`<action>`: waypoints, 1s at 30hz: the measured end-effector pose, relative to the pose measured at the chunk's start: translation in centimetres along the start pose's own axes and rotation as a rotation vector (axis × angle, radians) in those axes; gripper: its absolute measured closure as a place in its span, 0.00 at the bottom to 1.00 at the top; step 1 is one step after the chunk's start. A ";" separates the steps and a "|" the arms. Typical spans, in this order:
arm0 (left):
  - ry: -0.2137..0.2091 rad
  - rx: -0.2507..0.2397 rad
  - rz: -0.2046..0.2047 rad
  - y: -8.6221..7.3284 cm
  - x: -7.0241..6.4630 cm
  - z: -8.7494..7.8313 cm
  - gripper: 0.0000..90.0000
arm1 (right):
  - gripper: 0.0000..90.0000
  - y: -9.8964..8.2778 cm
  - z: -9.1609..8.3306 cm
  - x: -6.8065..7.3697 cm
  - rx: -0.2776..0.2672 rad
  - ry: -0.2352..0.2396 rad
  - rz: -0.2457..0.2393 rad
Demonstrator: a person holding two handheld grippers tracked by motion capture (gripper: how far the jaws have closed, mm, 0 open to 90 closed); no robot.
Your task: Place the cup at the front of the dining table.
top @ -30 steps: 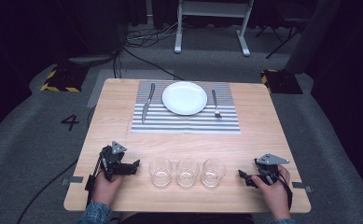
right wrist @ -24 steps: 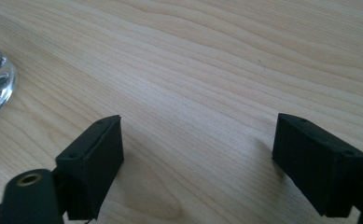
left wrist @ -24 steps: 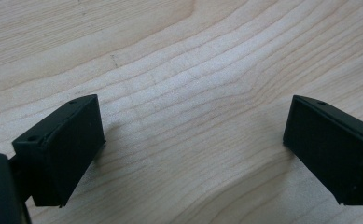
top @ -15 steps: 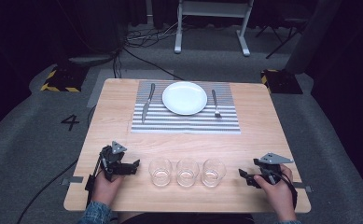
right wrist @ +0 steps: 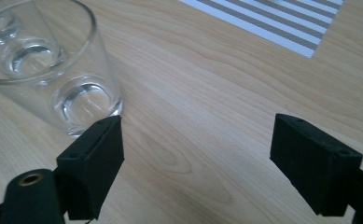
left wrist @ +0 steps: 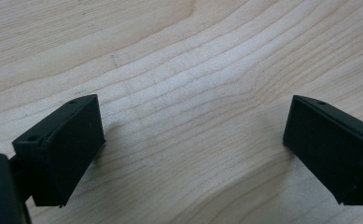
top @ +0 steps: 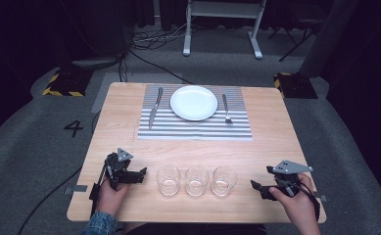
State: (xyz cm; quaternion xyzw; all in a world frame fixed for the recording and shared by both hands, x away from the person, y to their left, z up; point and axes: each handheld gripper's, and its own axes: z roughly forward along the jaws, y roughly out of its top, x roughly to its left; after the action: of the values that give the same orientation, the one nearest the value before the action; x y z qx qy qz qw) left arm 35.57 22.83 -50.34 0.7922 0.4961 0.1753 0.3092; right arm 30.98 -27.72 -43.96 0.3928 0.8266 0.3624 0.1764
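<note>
Both hands are down at the near edge of the wooden table (top: pixel 276 142), each holding its tool low over the board. The left gripper (top: pixel 140 175) has its jaws spread wide apart in its own view, nothing but bare wood grain between them, released and empty. Just ahead of its tips stands the first glass (top: pixel 168 180), close but apart, with the middle glass (top: pixel 196 179) beyond that, all three tumblers upright in one row. Over on the other side, the right gripper (top: pixel 255 188) is likewise released, jaws wide, empty wood between them. The nearest glass (right wrist: pixel 48 60) sits just off its left jaw in the right gripper view, close beside the pad though contact cannot be told; from above the same glass (top: pixel 224 180) stands a short gap ahead of the tips. Far beyond both tools lies the striped placemat (top: pixel 198 128), carrying the white plate (top: pixel 194 103), a knife (top: pixel 154 107) and a fork (top: pixel 226 108).
</note>
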 end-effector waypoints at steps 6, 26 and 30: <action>0.001 -0.003 0.001 0.0 0.0 0.0 0.06 | 0.19 1.0 -0.6 1.4 -0.010 0.035 -0.032; 0.001 -0.004 0.000 0.0 0.0 0.0 0.06 | 0.19 2.3 0.9 5.2 -0.011 0.161 -0.071; 0.001 -0.004 0.000 0.0 0.0 0.0 0.06 | 0.19 2.4 1.8 5.7 -0.020 0.178 -0.064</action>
State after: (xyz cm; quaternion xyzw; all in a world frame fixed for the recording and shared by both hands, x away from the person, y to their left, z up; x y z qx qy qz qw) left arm 35.62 22.84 -50.34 0.7915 0.4959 0.1766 0.3104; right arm 29.69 -21.47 -43.44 0.3308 0.8473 0.3985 0.1177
